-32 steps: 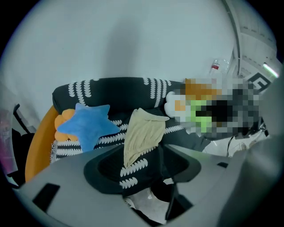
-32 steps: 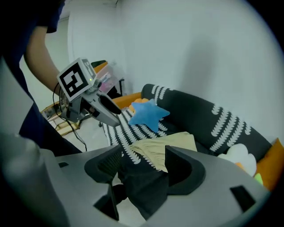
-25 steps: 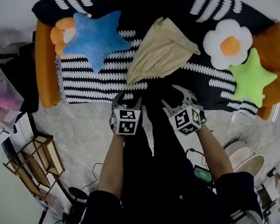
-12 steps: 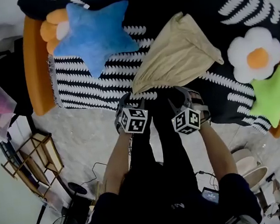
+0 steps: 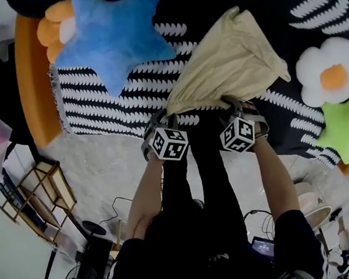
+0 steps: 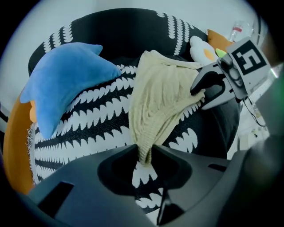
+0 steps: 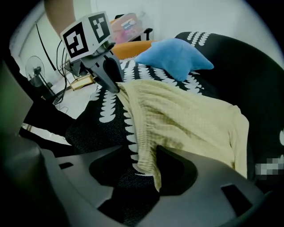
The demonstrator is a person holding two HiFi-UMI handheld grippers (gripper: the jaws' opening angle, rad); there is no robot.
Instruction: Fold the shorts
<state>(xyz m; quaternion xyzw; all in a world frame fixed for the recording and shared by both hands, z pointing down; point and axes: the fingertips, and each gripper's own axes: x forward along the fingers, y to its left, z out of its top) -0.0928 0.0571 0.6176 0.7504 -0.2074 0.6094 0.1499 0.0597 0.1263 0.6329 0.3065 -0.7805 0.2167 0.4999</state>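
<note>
Shorts [image 5: 228, 61]: flat on striped blanket [image 5: 114, 105], twelve o'clock from both grippers.
Left gripper [image 5: 161, 115]: jaws just closed narrow, pinching the seven-o'clock corner.
Right gripper [image 5: 235, 101]: jaws just narrowed, apparently gripping the five-o'clock corner.
Why: likely to lift the edge evenly.

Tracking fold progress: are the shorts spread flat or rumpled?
Rumpled: the shorts lie creased on the striped cover, wide nearby, gathered narrow at the far end.

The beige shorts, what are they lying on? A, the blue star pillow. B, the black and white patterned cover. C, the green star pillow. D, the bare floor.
B: the shorts lie on the black and white cover, with patterned fabric showing between them and the blue star pillow, and the green star pillow lies well off to the other side.
</note>
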